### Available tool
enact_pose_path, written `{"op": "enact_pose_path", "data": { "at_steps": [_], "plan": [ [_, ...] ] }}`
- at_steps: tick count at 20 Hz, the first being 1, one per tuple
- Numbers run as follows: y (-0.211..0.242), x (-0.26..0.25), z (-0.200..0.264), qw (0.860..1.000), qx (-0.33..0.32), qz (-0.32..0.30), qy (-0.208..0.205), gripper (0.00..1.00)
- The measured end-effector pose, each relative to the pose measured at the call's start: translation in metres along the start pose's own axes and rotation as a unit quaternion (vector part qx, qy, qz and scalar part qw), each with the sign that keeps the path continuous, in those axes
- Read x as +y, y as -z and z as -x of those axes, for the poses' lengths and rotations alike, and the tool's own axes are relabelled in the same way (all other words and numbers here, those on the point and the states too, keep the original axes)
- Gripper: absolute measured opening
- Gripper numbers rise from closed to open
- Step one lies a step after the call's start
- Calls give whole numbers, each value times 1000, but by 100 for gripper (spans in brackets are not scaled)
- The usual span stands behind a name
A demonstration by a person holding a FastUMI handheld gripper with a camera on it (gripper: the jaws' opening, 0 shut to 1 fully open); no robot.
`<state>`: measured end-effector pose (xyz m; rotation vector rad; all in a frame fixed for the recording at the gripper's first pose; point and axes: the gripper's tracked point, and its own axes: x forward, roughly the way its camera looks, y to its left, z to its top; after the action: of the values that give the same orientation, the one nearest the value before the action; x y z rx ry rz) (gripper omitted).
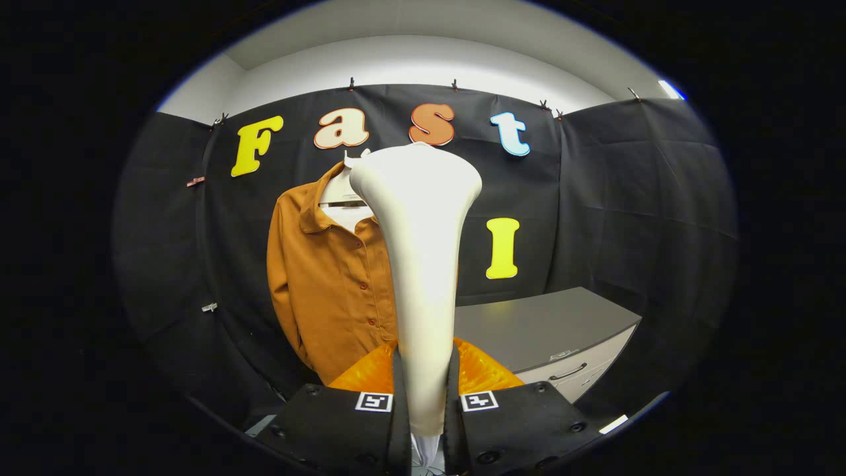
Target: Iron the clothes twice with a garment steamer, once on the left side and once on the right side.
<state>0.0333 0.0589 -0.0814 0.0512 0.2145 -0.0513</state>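
The gripper [423,396] is clamping the rigid, smooth, top-heavy garment steamer [423,251] by its handle, the soft, limp brown shirt [330,291] hanging at ten o'clock beyond.

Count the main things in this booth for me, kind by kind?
Shirt: 1
Steamer, clamped between the gripper fingers: 1
Hanger: 1
Cabinet: 1
Total: 4
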Motion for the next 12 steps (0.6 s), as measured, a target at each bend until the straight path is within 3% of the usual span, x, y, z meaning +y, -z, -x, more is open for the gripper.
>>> {"op": "enact_pose_path", "data": {
  "at_steps": [12],
  "plan": [
    [-19,-29,-9,1000,-13,14,20,23]
  ]
}}
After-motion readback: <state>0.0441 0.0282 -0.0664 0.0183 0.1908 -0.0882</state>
